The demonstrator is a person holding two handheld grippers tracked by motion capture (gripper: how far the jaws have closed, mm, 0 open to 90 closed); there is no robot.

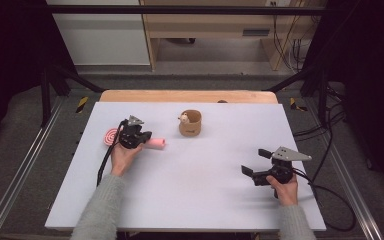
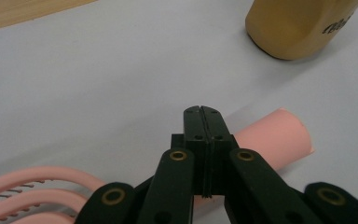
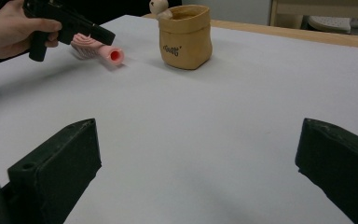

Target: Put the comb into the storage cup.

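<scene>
A pink hairbrush lies on the white table top, its round head (image 1: pixel 111 136) at the left and its tube-like handle (image 1: pixel 157 143) pointing right. My left gripper (image 1: pixel 146 135) sits just over the handle (image 2: pixel 272 137), jaws pressed flat together (image 2: pixel 201 112) with nothing between them. Seen from the right gripper view, the left gripper (image 3: pixel 103 33) hovers above the brush's handle end (image 3: pixel 114 55). At the table's right side, my right gripper (image 1: pixel 255 161) stands open and empty, its jaws (image 3: pixel 198 130) wide apart over bare table.
A tan soft pot (image 1: pixel 190 124) with a small wooden figure (image 1: pixel 184 118) in it stands behind the middle of the table (image 1: pixel 205 200), right of the brush. The pot (image 3: pixel 185 37) is far ahead of the right gripper. A wooden edge (image 1: pixel 187 96) borders the back.
</scene>
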